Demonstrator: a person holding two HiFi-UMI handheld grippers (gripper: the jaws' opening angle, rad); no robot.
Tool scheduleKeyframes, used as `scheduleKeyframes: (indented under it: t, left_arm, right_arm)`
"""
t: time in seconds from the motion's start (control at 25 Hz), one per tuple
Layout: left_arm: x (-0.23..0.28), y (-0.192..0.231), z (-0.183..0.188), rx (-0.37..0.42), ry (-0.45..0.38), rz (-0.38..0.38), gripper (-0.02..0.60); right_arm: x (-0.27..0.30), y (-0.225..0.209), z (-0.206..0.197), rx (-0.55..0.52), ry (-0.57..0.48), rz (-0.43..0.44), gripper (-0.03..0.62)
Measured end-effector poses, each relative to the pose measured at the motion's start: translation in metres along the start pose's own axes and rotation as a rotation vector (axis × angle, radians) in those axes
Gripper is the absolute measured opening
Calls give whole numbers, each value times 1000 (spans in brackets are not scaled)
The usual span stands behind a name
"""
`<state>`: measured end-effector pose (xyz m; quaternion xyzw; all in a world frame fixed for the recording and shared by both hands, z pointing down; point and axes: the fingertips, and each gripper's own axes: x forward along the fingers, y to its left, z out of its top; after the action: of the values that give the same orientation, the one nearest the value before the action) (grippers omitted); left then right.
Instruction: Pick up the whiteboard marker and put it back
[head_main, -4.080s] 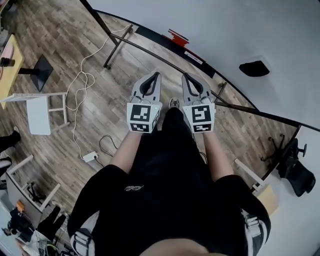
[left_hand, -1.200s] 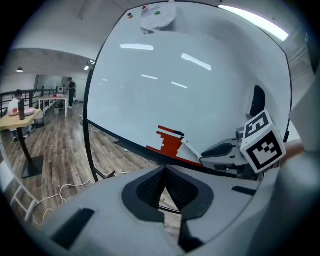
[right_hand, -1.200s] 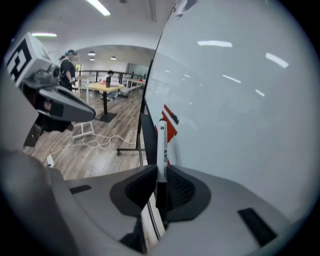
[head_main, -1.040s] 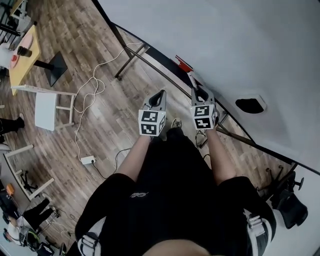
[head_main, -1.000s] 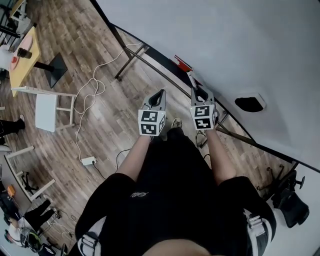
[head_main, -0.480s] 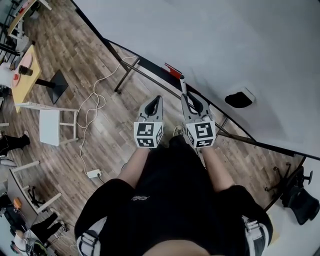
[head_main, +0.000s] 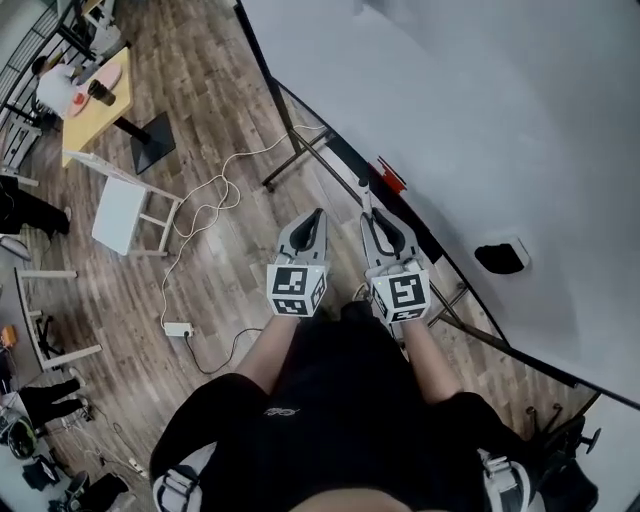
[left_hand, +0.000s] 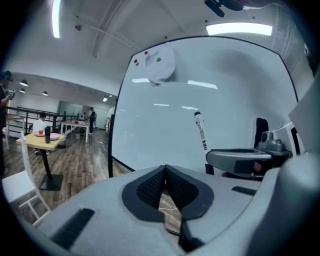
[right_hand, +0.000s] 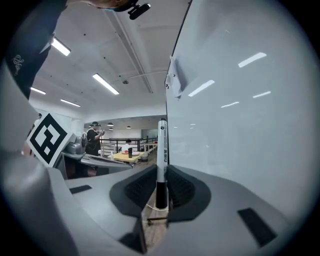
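Whiteboard (head_main: 480, 110) far right | your right gripper (right_hand: 161, 176) pinches marker (right_hand: 161, 145) by its lower end, upright | left gripper (left_hand: 164, 175) closed, empty | risk: bumping whiteboard may pivot marker out.

whiteboard marker (right_hand: 161, 150), just beside the whiteboard (right_hand: 240, 125): small dark print along the barrel, unreadable.
shirt logo (head_main: 272, 411): pale cursive script, illegible.
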<state>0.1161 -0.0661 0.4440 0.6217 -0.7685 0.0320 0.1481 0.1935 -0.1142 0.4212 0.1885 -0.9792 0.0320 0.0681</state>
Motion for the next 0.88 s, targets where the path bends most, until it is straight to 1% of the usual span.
scheduleKeyframes:
  t: [0.16,0.28,0.48,0.68,0.8,0.88]
  left_arm:
    - [-26,28,10,-10,-18,123,8]
    - [-50,51,9,-29,-46,219,8]
    - [-101,90,-8,-59,-70,339,8]
    - [-149,129,-9,-84,-98,414,8]
    - [-178,156,-9,-97,-109,435,8]
    - [-193,173,-8,-104,-118,435,8]
  right_arm:
    - [19,32,10,-11,-12,151,57]
    - [33,62,10,-21,-31,259,57]
    - [46,125,4,-35,-44,383,57]
    - [57,180,8,-47,-45,452,57]
    - [64,219,14,-60,-45,479,57]
    - [70,242,18,-71,-41,489,57]
